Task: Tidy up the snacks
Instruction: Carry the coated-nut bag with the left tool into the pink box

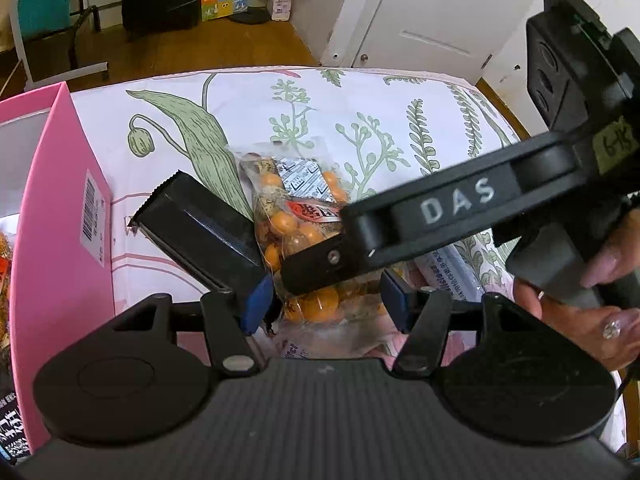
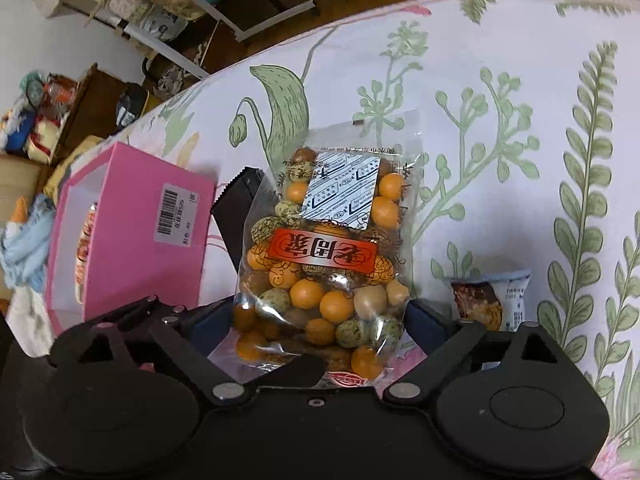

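Observation:
A clear bag of orange and speckled coated nuts (image 2: 324,248) lies on the floral cloth, partly over a black packet (image 2: 236,196). My right gripper (image 2: 318,318) stands open, its blue pads wide apart on either side of the bag's near end and not pressing it. In the left wrist view the same bag (image 1: 296,220) runs between the blue pads of my left gripper (image 1: 325,302), which pinch its near end. The right gripper's body reaches in from the right, and one of its fingers (image 1: 316,264) lies across the bag.
A pink box (image 1: 60,220) stands open at the left, with packets inside, and shows again as the pink box (image 2: 132,240). A small blue-and-white snack packet (image 2: 492,300) lies to the right. A person's hand (image 1: 580,312) holds the right gripper. The table's far edge (image 1: 280,70) drops to a wooden floor.

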`<state>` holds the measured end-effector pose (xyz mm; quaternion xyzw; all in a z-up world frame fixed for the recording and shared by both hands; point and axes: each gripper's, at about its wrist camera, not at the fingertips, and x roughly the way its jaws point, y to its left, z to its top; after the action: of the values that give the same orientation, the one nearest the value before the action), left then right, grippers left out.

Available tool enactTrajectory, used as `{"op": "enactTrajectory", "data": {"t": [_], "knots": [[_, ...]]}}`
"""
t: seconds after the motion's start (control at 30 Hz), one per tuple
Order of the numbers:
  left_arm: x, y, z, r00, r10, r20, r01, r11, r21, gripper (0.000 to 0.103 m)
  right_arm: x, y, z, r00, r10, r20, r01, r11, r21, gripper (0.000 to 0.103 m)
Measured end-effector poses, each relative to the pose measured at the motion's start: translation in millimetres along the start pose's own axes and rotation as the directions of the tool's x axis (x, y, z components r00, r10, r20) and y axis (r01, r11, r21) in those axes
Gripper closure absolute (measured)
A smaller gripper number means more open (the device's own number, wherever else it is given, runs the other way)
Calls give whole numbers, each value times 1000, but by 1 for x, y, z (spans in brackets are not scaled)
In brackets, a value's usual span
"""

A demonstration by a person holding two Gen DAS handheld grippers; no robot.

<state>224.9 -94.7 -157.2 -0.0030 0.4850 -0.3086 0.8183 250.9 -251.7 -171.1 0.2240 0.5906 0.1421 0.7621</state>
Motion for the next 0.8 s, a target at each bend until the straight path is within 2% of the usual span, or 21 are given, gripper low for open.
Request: {"op": "enactTrajectory", "data": {"t": [0.13, 0.37, 0.7, 0.8], "knots": [[-1, 0, -4, 1000, 1, 13, -1, 1000, -15, 45, -1, 7, -3, 999, -38, 22, 39, 999, -34, 7], [-17, -3, -8, 1000, -29, -11, 29, 999, 13, 46, -13, 14, -16, 998, -42, 54, 47, 995, -85, 10], [-56, -26, -27, 998, -48, -39, 50, 997, 64, 46, -40, 35, -56, 993, -68, 96, 79, 990, -116, 10], [-73, -31, -38, 996, -75, -58, 78, 996, 50, 46, -50, 47, -72, 993, -82, 86, 95, 983, -155, 10]]}}
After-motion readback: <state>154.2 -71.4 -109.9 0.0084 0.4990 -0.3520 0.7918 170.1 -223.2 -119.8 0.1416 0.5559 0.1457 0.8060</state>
